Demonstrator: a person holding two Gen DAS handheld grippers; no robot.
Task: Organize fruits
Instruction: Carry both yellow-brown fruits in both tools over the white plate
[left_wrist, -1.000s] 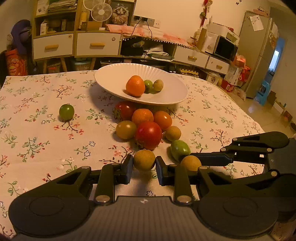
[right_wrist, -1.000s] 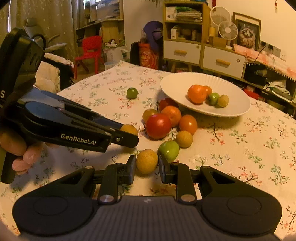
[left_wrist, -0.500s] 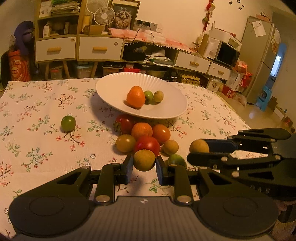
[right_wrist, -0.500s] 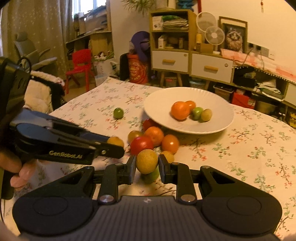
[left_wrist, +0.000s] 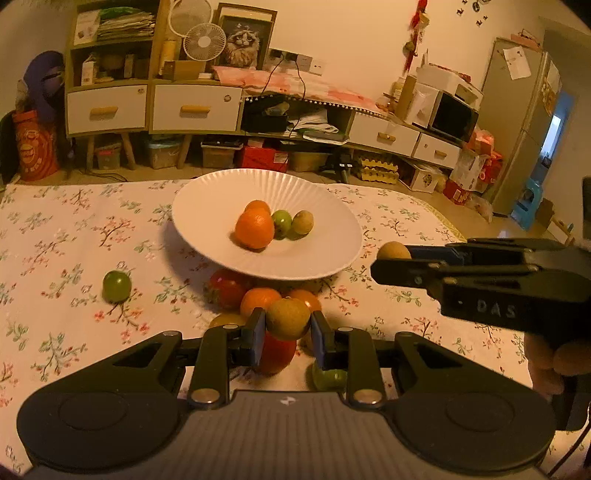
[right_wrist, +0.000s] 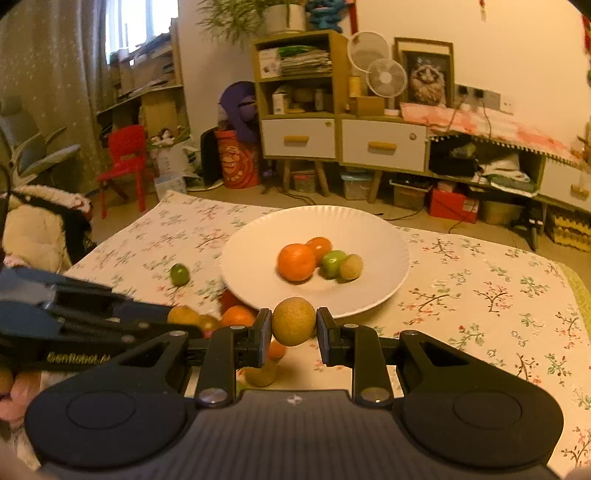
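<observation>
left gripper (right_wrist: 177, 317) (marked "genrobot") and right gripper (right_wrist: 294, 330) each clamp 1 brown fruit (right_wrist: 294, 321).

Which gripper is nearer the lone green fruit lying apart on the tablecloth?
Left. The left gripper, shut on a brown fruit, is over the fruit pile beside the lone green fruit. The right gripper, holding another brown fruit, is farther off, beyond the white plate.

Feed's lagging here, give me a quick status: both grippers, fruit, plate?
Left gripper shut on brown fruit. Right gripper shut on second brown fruit. Both short of the plate; nothing between.
</observation>
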